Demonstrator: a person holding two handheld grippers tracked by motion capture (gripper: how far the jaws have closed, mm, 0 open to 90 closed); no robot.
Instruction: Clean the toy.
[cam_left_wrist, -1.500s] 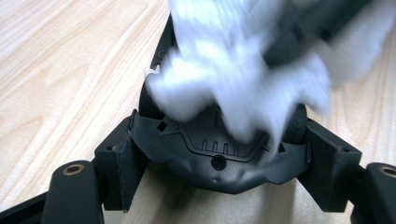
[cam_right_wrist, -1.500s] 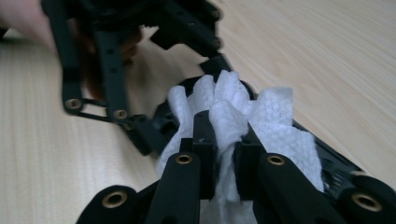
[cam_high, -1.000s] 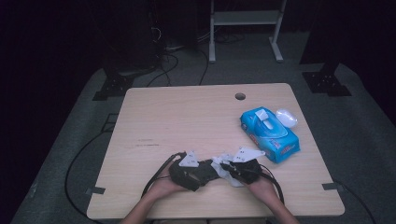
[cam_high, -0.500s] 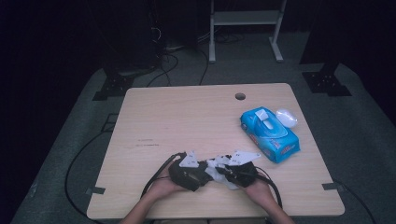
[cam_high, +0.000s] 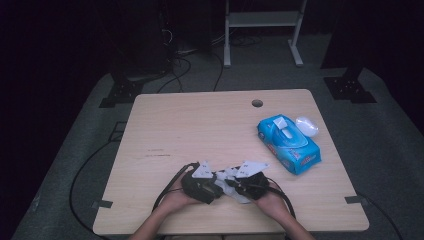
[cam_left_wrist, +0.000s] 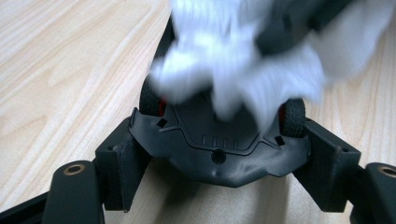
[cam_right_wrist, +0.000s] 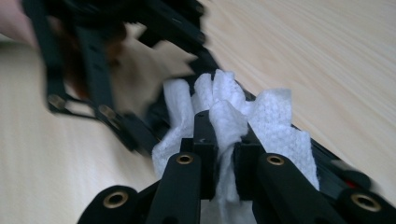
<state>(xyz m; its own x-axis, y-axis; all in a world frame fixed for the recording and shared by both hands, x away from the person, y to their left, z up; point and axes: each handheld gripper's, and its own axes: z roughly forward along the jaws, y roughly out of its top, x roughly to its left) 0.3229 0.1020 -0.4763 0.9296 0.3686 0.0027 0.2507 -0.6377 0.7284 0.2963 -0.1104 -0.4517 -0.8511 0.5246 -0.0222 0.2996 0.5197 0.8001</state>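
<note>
A black toy car (cam_left_wrist: 205, 126) with red-hubbed wheels shows its underside in the left gripper view. My left gripper (cam_left_wrist: 219, 140) is shut on it, one jaw against each side. A crumpled white wipe (cam_right_wrist: 275, 116) is pinched in my right gripper (cam_right_wrist: 224, 135), whose jaws have just closed a little further on it. The wipe (cam_left_wrist: 233, 70) lies against the car's far part, blurred. In the high view both grippers meet near the table's front edge, left gripper (cam_high: 216, 190) and right gripper (cam_high: 236, 186) tip to tip with the wipe (cam_high: 231, 175) between them.
A blue wipe pack (cam_high: 289, 144) lies at the right of the wooden table (cam_high: 200, 125), with a white rounded object (cam_high: 306, 126) beside it. A cable hole (cam_high: 257, 103) sits near the far edge. Cables trail off the front left.
My right gripper has shifted a little to the left with the wipe, closer against the car. The left gripper has stayed put.
</note>
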